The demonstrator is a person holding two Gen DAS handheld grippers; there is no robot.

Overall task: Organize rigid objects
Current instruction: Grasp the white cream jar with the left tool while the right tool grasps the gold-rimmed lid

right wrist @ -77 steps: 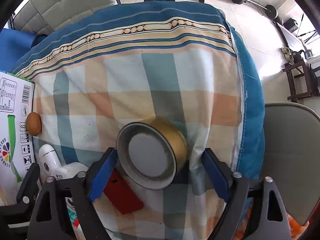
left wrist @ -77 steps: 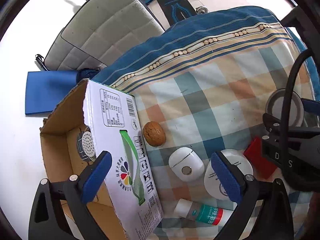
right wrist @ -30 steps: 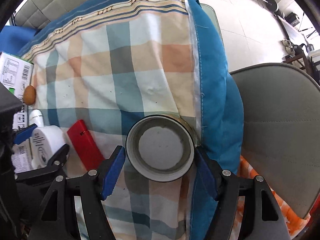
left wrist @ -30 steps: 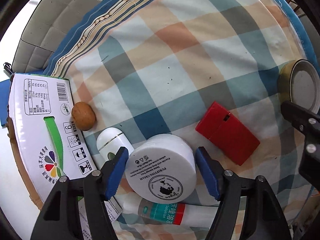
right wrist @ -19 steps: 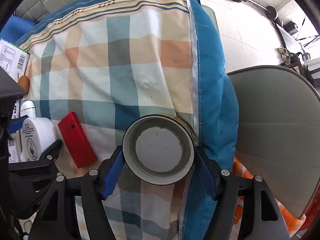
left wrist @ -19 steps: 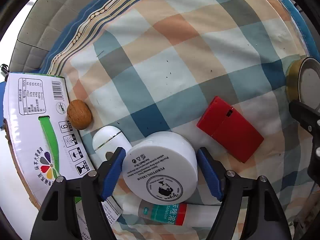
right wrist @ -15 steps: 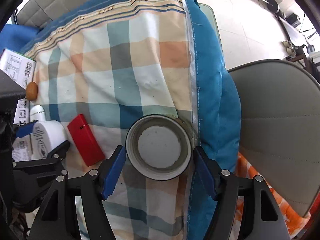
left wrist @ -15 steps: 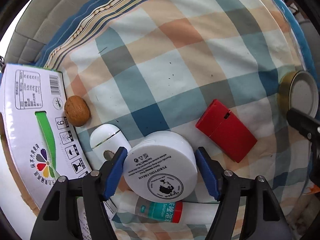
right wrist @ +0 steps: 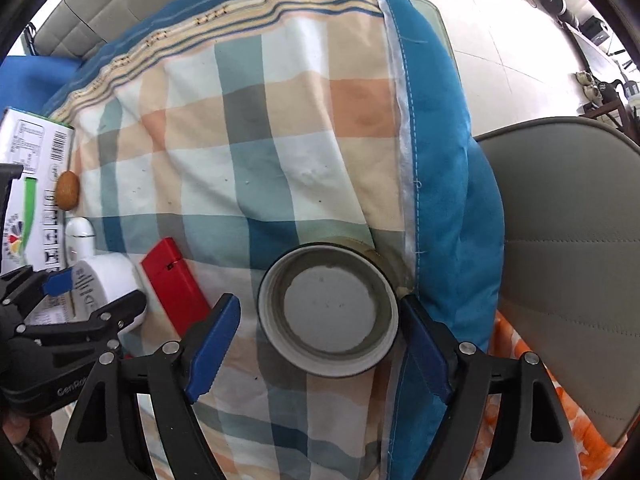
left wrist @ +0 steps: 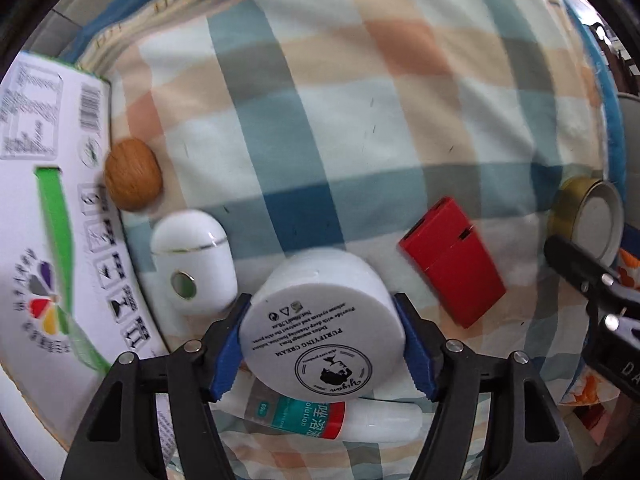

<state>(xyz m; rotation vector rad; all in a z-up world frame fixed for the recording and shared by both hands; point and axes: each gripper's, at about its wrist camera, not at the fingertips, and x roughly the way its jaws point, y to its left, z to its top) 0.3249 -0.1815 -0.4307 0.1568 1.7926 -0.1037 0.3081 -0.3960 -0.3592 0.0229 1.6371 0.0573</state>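
Nearest the left gripper (left wrist: pixel 322 354), a white cream jar (left wrist: pixel 324 332) is sitting between blue pads that are clenching its sides; it is lying on the checked cloth (left wrist: pixel 340 120) over a white bottle (left wrist: pixel 336 416). Beyond it the right gripper (right wrist: pixel 320 344) is opening around the gold tin (right wrist: pixel 328 312), its pads no longer pressing it. Farther off, the cardboard box (left wrist: pixel 44 220) is waiting by a walnut (left wrist: pixel 134 180). The pick-up step looks underway; next likely calls for lifting the jar clear toward the box.
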